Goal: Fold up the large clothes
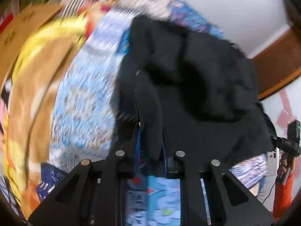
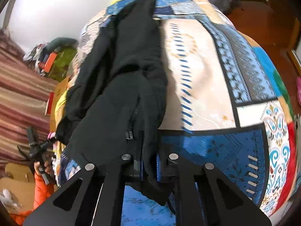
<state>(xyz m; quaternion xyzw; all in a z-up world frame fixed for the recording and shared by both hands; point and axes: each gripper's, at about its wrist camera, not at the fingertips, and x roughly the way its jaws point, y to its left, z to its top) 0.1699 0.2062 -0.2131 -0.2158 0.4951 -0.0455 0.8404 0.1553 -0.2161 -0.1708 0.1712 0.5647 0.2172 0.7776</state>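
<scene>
A black zip-up jacket (image 1: 188,86) lies on a patterned blue and cream bedspread (image 1: 84,98). My left gripper (image 1: 150,143) is shut on a black fold of the jacket's edge beside the zipper. In the right wrist view the same jacket (image 2: 120,79) stretches away from me, its zipper (image 2: 134,116) running up the middle. My right gripper (image 2: 149,162) is shut on the jacket's hem, with black cloth hanging below the jaws. Each gripper shows in the other's view, the right one (image 1: 289,141) at the right edge, the left one (image 2: 37,146) at the left edge.
The patchwork bedspread (image 2: 235,98) covers the bed. A yellow and tan blanket (image 1: 37,86) lies at the left of the bed. A striped curtain (image 2: 18,94), a pile of clothes (image 2: 54,56) and wooden furniture (image 2: 263,18) surround the bed.
</scene>
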